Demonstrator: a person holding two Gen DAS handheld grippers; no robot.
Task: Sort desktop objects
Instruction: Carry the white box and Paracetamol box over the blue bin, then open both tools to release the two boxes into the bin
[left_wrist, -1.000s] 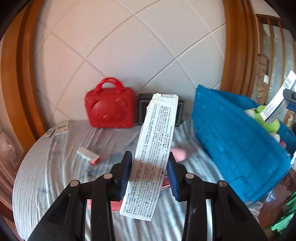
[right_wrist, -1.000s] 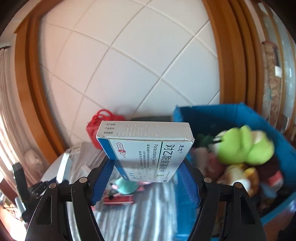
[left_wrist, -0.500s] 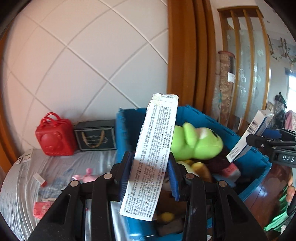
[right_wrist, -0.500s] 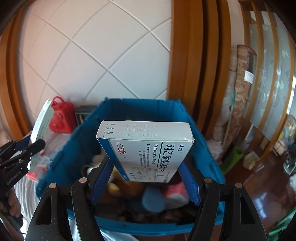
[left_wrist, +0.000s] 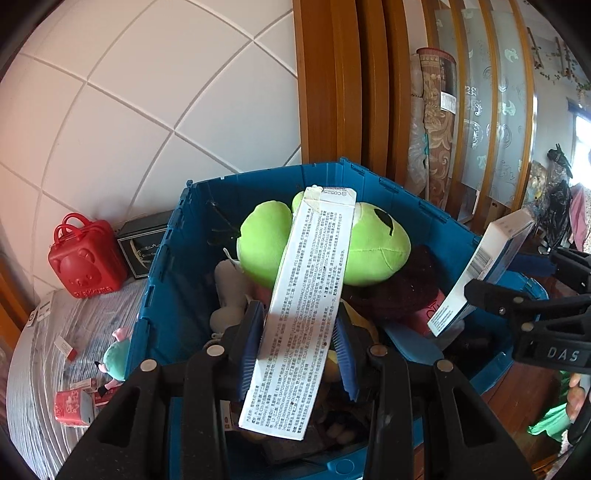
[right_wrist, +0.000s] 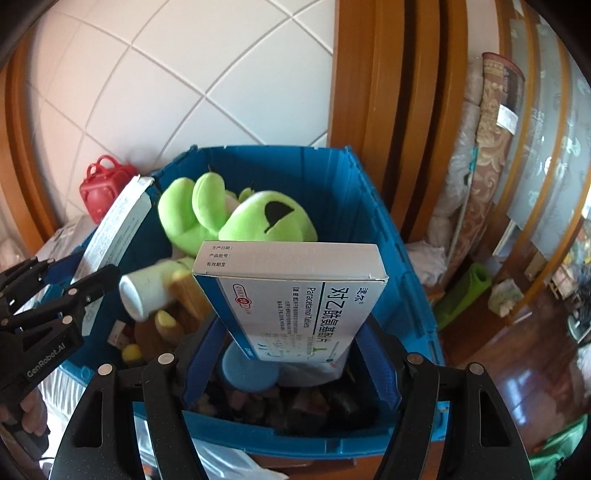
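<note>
My left gripper (left_wrist: 297, 343) is shut on a long white carton (left_wrist: 306, 310) covered in small print, held tilted over the blue crate (left_wrist: 177, 258). My right gripper (right_wrist: 291, 354) is shut on a white and blue Paracetamol box (right_wrist: 295, 295), also above the crate (right_wrist: 373, 206). A green plush toy (left_wrist: 373, 254) lies inside the crate (right_wrist: 236, 218) among several other toys. The right gripper (left_wrist: 517, 295) with its box (left_wrist: 480, 266) shows at the right of the left wrist view. The left gripper (right_wrist: 62, 288) with its carton (right_wrist: 114, 229) shows at the left of the right wrist view.
A red bear-shaped case (left_wrist: 83, 258) and a dark box (left_wrist: 142, 243) stand against the tiled wall on the grey table (left_wrist: 40, 369). Small red and white packets (left_wrist: 74, 406) and a small pink and green toy (left_wrist: 116, 354) lie beside the crate. A white bottle (right_wrist: 142, 291) lies inside the crate.
Both grippers have swung from over the table to above the blue crate, each still holding its box. The crate's inside now fills both views.
</note>
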